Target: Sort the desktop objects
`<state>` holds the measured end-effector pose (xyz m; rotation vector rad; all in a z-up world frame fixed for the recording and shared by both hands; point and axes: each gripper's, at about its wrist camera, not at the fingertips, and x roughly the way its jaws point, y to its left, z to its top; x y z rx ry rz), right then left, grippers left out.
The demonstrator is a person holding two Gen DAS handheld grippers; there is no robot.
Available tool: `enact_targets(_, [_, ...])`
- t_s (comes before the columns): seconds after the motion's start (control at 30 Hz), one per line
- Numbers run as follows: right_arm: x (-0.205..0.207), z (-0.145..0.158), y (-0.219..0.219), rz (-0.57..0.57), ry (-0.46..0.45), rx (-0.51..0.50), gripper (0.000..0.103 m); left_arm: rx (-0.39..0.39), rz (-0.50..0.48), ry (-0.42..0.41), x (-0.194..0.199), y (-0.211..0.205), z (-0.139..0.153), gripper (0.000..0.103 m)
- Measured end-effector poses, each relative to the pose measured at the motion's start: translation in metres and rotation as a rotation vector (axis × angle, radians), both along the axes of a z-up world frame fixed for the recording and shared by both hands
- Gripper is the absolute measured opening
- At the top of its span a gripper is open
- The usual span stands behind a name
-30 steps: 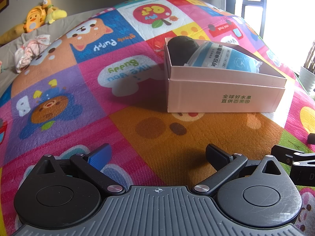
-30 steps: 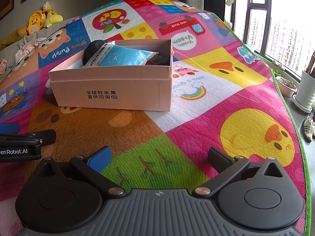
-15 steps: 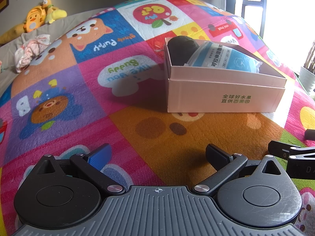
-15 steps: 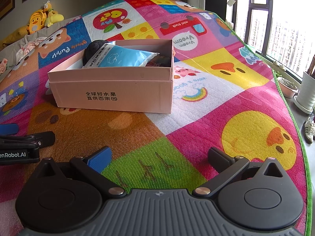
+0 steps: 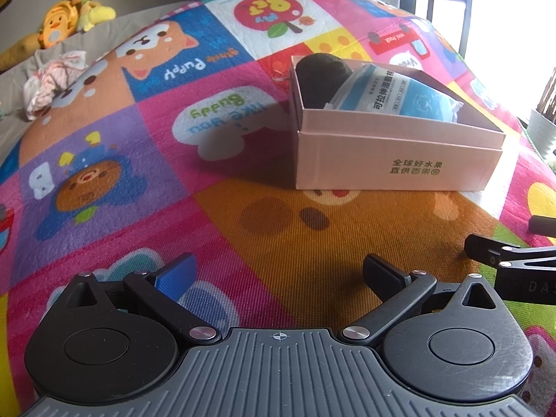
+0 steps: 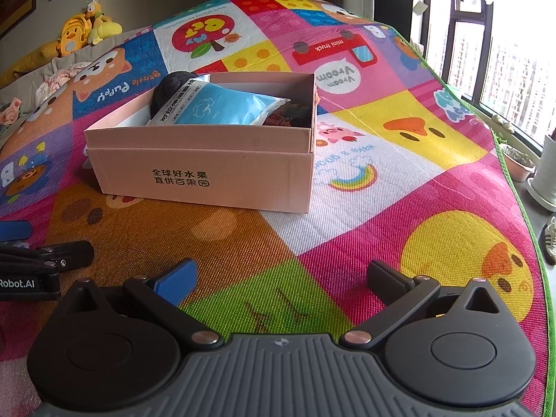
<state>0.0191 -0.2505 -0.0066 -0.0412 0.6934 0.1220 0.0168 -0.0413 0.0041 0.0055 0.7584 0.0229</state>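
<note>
A pink cardboard box (image 5: 399, 170) (image 6: 208, 177) stands on the colourful play mat (image 5: 173, 208) (image 6: 382, 173). Inside it lie a blue and white packet (image 5: 392, 95) (image 6: 222, 107), a dark round object (image 5: 319, 73) (image 6: 170, 87) and some small dark items (image 6: 295, 114) at its right end. My left gripper (image 5: 278, 271) hovers open and empty over the mat, short of the box. My right gripper (image 6: 281, 274) is also open and empty, nearer the box's right corner. Each gripper shows at the edge of the other's view.
Plush toys (image 5: 69, 17) (image 6: 83, 27) and crumpled cloth (image 5: 52, 80) lie beyond the mat's far left. A window (image 6: 504, 52) runs along the right, with plant pots (image 6: 542, 173) and a shoe (image 6: 550, 239) on the floor past the mat's green edge.
The right gripper has drifted slightly; in the left wrist view its fingers have slid a little leftward and up. The left gripper and box have stayed still.
</note>
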Motion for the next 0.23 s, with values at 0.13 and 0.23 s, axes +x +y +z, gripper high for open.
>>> enact_targets(0.13, [0.0000, -0.0001, 0.0001, 0.000, 0.000, 0.001, 0.103, -0.011, -0.013, 0.001, -0.0014, 0.0011, -0.0004, 0.103])
enact_targets(0.23, [0.0002, -0.0001, -0.0002, 0.000, 0.000, 0.001, 0.103, -0.009, -0.031, -0.002, -0.0032, 0.0018, -0.0008, 0.103])
